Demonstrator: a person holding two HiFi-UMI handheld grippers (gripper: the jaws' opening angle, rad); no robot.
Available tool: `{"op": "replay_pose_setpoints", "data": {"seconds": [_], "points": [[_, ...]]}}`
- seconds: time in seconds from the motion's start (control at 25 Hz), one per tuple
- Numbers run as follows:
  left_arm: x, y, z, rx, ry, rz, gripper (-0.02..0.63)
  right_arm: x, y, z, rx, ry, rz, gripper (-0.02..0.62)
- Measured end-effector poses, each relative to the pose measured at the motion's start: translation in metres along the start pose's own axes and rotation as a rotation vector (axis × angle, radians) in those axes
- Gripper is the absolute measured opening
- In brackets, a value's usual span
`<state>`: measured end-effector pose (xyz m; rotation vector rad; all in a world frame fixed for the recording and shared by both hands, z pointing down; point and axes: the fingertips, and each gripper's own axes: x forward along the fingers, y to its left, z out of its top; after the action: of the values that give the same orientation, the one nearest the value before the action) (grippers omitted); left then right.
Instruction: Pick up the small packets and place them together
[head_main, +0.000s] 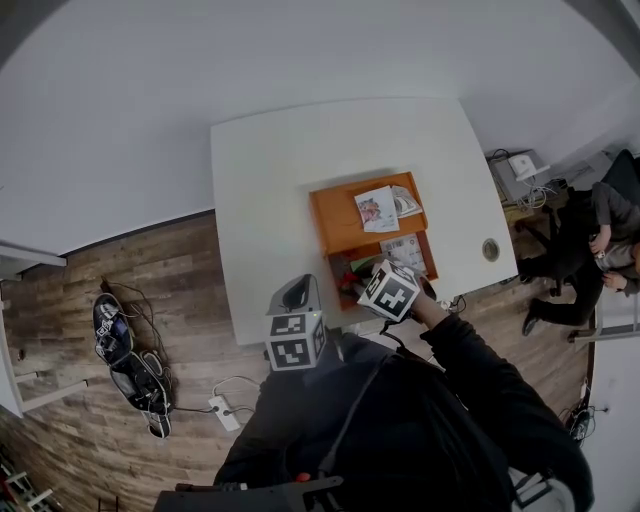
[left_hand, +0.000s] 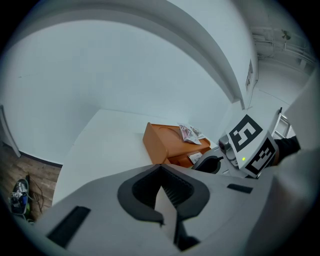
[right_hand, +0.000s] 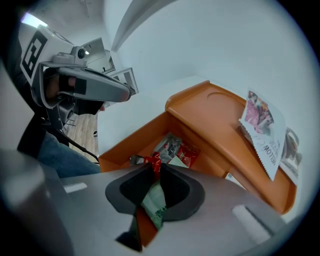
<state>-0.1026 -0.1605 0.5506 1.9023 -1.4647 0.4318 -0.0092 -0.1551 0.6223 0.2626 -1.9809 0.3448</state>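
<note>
Print ending "ELLOW" marks the white packet (right_hand: 264, 131), right claw (right_hand: 154, 172) grips a green packet (right_hand: 152, 201), left claw (left_hand: 161, 176) closed empty

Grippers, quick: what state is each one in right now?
Left gripper: closed, nothing between its jaws.
Right gripper: closed on a small green-and-red packet.

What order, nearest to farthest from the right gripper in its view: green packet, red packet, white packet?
1. green packet, between the jaws
2. red packet, just ahead, low in tray
3. white packet, right, on upper shelf
</note>
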Motion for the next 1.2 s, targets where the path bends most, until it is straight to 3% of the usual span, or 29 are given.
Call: {"op": "replay_pose_setpoints", "data": {"seconds": [0.2, 0.48, 0.84, 1.2], "points": [[-0.001, -0.001, -0.001, -0.001, 0.0, -0.004, -0.002, -0.011, 0.002, 0.003, 0.025, -0.031, 0.023, 0.034], [-0.002, -0.003, 0.0, 0.004, -0.002, -0.009, -0.002, -0.053, -0.015, 0.017, 0.035, -0.088, -0.02, 0.032], [-0.007, -0.007, -0.001, 0.001, -0.01, -0.014, -0.002, -0.123, -0.061, 0.081, 0.039, -0.312, -0.181, 0.031], [-0.011, -0.004, -0.01, -0.014, -0.001, -0.008, -0.002, -0.101, -0.077, 0.096, 0.106, -0.338, -0.248, 0.031]]}}
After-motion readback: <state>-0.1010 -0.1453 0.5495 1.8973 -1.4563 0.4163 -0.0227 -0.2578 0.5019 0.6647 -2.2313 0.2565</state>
